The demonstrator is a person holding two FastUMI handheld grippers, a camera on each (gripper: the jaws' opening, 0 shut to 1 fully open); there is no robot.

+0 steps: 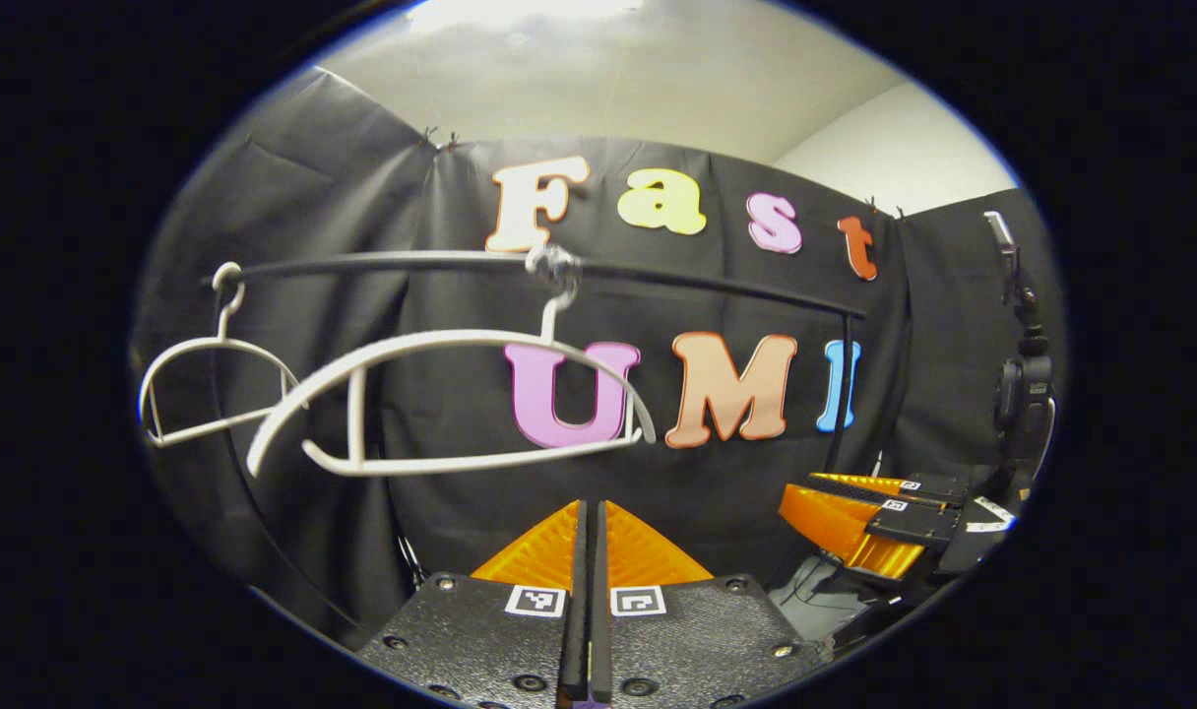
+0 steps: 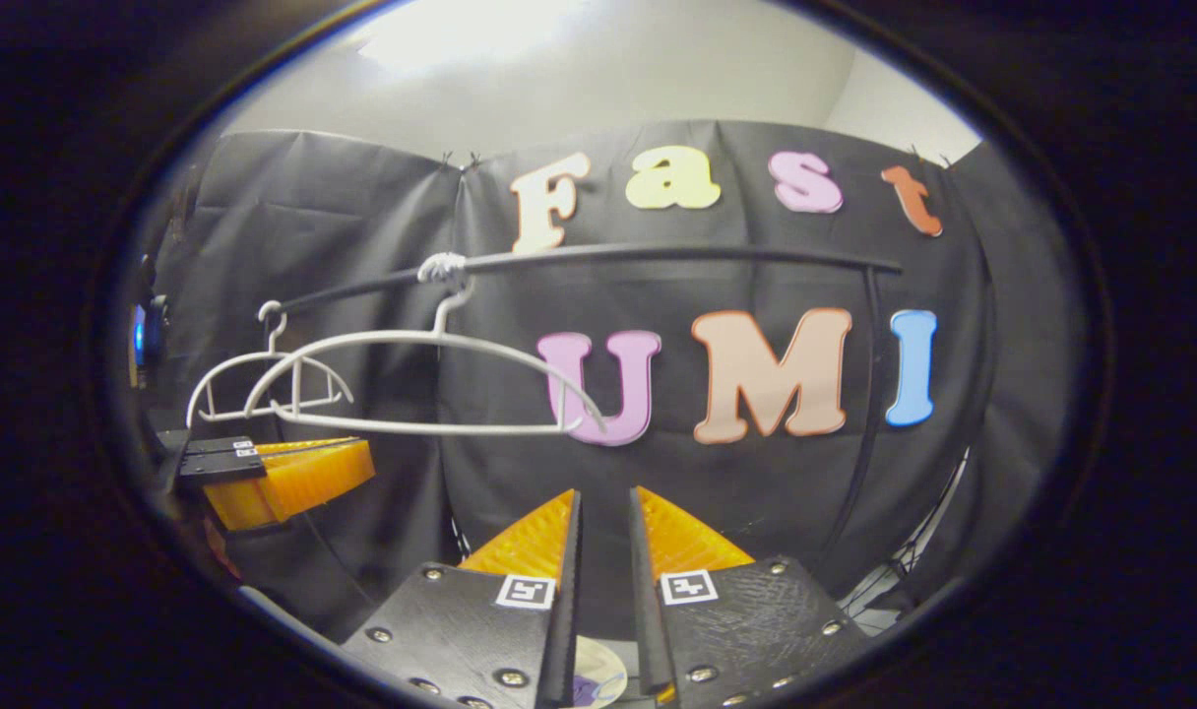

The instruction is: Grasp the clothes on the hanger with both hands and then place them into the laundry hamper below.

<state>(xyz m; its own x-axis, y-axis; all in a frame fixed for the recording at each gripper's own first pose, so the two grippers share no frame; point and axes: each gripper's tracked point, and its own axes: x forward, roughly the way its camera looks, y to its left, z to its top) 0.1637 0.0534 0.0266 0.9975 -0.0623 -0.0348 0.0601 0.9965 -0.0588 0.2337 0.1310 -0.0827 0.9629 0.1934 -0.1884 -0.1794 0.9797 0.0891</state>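
Note:
Two white hangers hang bare on a black rail (image 1: 707, 281): the nearer hanger (image 1: 431, 342) is tilted, and a smaller one (image 1: 215, 345) sits at the rail's left end. My left gripper (image 1: 591, 507) is below them and shut, its fingers pressed together with nothing visible between the tips. In the right gripper view the same rail (image 2: 677, 253) and nearer hanger (image 2: 411, 337) are ahead. My right gripper (image 2: 603, 492) stands open by a narrow gap. Low between its fingers lies a pale and purple patch (image 2: 594, 679); what it is I cannot tell.
The right gripper (image 1: 790, 497) is at the lower right of the left gripper view. The left gripper (image 2: 362, 463) is at the lower left of the right gripper view, beneath the far hanger (image 2: 226, 366). A camera stand (image 1: 1027, 384) stands at the far right.

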